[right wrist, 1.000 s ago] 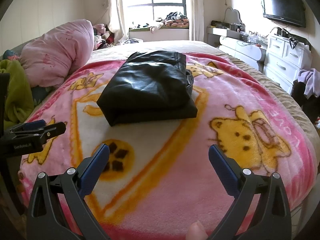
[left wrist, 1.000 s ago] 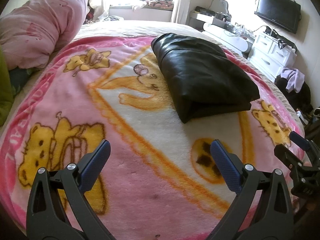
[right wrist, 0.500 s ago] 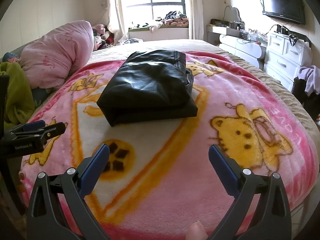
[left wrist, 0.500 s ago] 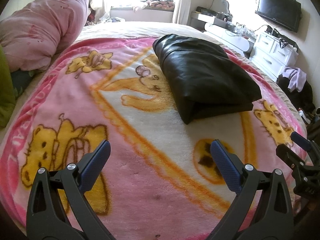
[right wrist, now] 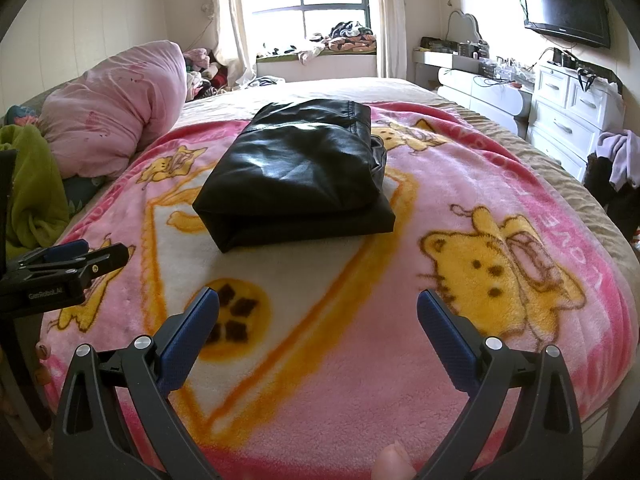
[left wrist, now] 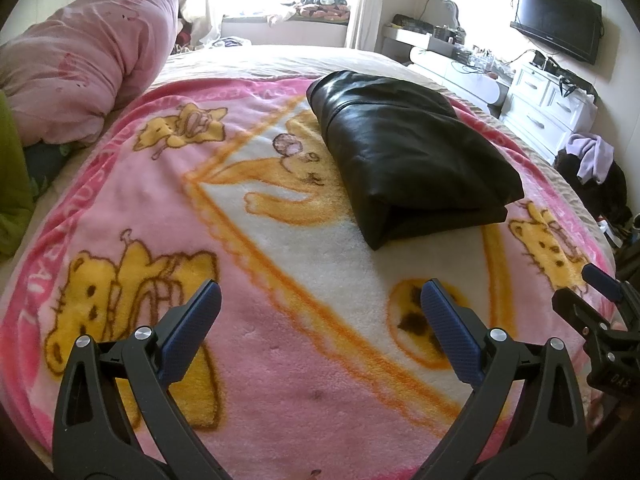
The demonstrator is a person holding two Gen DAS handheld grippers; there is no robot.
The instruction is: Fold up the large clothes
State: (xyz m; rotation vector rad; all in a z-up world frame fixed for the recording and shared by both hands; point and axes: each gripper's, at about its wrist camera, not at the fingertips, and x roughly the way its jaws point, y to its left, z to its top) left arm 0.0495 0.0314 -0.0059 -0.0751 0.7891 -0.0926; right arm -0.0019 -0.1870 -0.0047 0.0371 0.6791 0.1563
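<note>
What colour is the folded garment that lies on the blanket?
Black, with a glossy, leather-like sheen. The folded garment shows best in the right wrist view.

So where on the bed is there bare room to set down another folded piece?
The blanket lies bare between the folded black garment and both open grippers, left gripper and right gripper, and to the garment's right. The left edge is crowded by the pink duvet roll and green cloth.

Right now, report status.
Left gripper open, empty. Right gripper open, empty. Black garment folded on pink blanket, untouched. Nothing between grippers and garment.
</note>
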